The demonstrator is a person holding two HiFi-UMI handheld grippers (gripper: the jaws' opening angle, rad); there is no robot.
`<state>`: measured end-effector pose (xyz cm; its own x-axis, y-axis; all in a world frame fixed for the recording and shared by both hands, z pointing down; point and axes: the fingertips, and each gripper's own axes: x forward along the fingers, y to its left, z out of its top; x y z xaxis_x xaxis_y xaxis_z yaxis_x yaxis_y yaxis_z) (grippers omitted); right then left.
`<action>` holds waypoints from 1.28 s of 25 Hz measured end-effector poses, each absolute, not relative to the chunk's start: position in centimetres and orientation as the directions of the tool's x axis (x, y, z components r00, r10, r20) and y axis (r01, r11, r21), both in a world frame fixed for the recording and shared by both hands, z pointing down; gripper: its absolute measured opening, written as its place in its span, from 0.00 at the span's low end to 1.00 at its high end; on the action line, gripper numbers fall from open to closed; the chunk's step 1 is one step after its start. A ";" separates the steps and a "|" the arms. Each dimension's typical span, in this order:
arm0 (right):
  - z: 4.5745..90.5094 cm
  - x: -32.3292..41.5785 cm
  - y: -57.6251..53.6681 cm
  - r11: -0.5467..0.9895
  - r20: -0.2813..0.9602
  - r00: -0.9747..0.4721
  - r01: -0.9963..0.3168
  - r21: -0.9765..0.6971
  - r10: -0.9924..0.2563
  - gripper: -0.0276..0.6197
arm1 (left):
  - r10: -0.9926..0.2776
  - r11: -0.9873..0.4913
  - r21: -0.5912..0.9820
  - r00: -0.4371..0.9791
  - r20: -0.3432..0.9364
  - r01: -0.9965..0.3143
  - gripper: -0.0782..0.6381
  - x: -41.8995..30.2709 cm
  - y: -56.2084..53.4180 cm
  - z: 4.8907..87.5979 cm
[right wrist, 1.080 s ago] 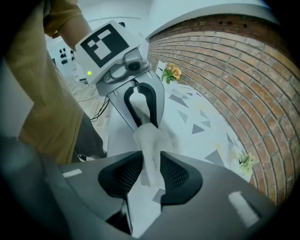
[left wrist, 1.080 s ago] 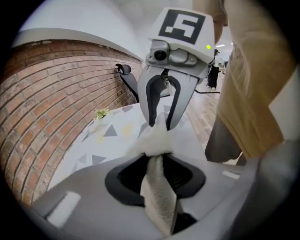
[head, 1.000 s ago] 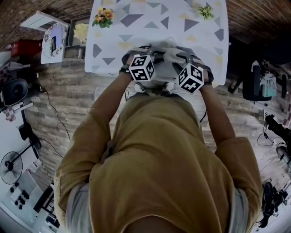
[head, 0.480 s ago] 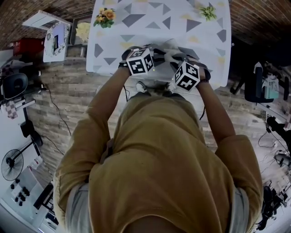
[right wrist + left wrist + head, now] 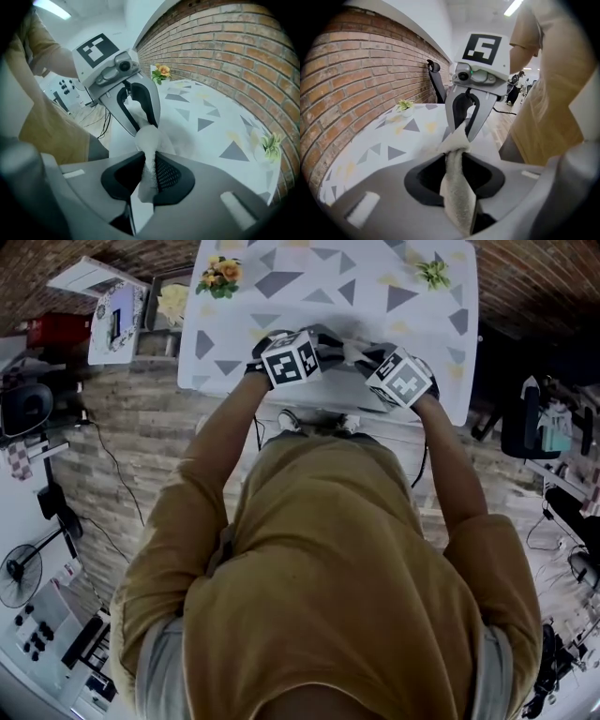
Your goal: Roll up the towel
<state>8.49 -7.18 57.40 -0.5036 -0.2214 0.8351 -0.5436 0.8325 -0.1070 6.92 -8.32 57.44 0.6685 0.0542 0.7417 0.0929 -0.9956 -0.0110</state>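
The towel (image 5: 349,351) sits bunched at the near edge of the white, triangle-patterned surface (image 5: 281,306), top centre of the frame, with a brick wall (image 5: 356,70) alongside. The left tool (image 5: 455,161) is clamped on one end; the right tool (image 5: 149,161), its jaws just closing, pinches the other.

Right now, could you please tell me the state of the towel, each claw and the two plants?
towel: bunched, held between both claws over the table.
left claw: shut on the towel.
right claw: just been closing, now shut on the towel.
flowers: upright on the table.
green plant: upright on the table.
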 end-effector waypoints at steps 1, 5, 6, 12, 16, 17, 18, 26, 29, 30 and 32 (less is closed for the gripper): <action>57.4 8.5 -7.3 0.830 0.833 -0.510 -0.545 -0.118 -0.217 0.12 | 0.045 -0.997 -0.009 0.674 0.737 0.076 0.33 6.7 -8.4 57.5; 57.6 8.4 -7.7 0.818 0.823 -0.538 -0.548 -0.177 -0.182 0.12 | 0.024 -1.000 0.012 0.692 0.722 0.023 0.33 6.0 -8.7 57.6; 57.7 8.4 -7.7 0.813 0.818 -0.550 -0.547 -0.201 -0.168 0.12 | 0.028 -1.000 0.020 0.694 0.720 0.019 0.33 5.9 -8.8 57.6; 57.5 8.6 -9.2 0.759 0.779 -0.620 -0.551 -0.348 -0.093 0.12 | 0.089 -0.994 0.109 0.701 0.708 0.015 0.30 5.7 -10.7 58.0; 57.5 9.1 -10.5 0.745 0.782 -0.617 -0.560 -0.361 -0.085 0.13 | 0.129 -0.980 0.197 0.718 0.684 -0.012 0.28 5.9 -11.8 58.1; 57.5 9.2 -10.8 0.744 0.783 -0.616 -0.562 -0.361 -0.085 0.13 | 0.140 -0.976 0.219 0.720 0.680 -0.017 0.28 5.9 -12.1 58.1; 57.4 9.3 -11.1 0.743 0.785 -0.614 -0.565 -0.359 -0.087 0.13 | 0.150 -0.971 0.237 0.721 0.677 -0.021 0.28 5.9 -12.3 58.2; 57.8 10.7 -13.5 0.674 0.770 -0.629 -0.615 -0.410 -0.106 0.13 | 0.223 -0.920 0.388 0.731 0.645 -0.062 0.26 6.0 -14.4 58.7; 58.1 11.2 -14.1 0.638 0.760 -0.642 -0.630 -0.443 -0.106 0.13 | 0.239 -0.911 0.408 0.725 0.646 -0.063 0.26 6.1 -15.0 59.0; 58.2 11.4 -14.3 0.626 0.758 -0.643 -0.637 -0.449 -0.110 0.13 | 0.240 -0.911 0.408 0.724 0.647 -0.062 0.26 6.1 -15.2 59.0; 58.4 11.8 -14.5 0.609 0.759 -0.640 -0.651 -0.453 -0.120 0.13 | 0.241 -0.913 0.403 0.720 0.651 -0.059 0.26 6.3 -15.4 59.1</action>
